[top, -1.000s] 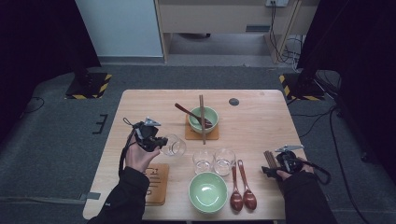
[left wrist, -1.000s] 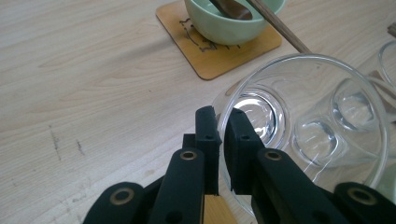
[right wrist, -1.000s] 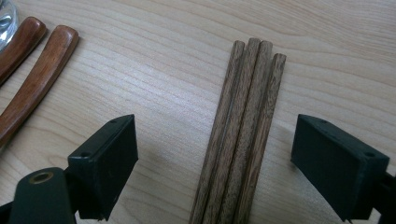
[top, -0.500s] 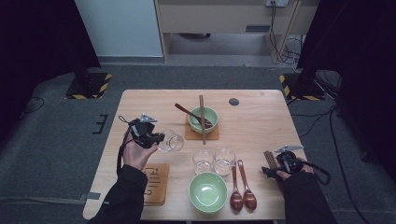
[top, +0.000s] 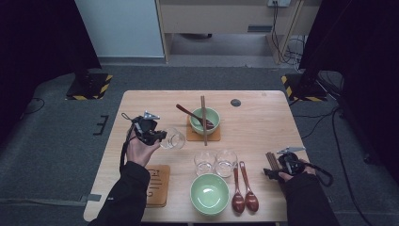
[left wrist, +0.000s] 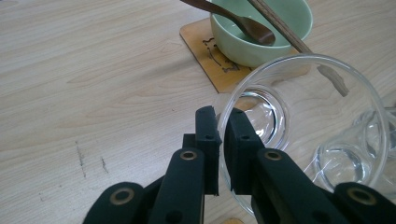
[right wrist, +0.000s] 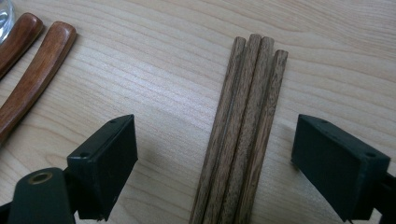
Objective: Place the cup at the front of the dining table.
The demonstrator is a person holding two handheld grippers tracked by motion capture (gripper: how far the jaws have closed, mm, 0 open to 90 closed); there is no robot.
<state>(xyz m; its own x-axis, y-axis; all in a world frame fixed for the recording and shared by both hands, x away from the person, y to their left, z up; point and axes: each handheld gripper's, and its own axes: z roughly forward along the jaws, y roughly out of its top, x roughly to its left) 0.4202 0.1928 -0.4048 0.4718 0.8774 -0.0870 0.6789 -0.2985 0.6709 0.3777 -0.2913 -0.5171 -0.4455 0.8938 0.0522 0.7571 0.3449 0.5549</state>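
Between hand-held gripper jaws, glass rim.

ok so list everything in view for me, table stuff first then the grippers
glass: 1, clear, tilted, rim pinched in left gripper, above the table's left part
glasses: 2, clear, side by side at centre front
bowl: 1, pale green, front centre
far bowl: 1, pale green, on a coaster, holds a spoon, chopsticks across it
spoons: 2, reddish brown wood, right of front bowl
chopsticks: 4, dark wood, front right, between right gripper's jaws
coaster: 1, wood, front left
table: 1, light wood
left gripper: black, shut on glass rim
right gripper: black, open
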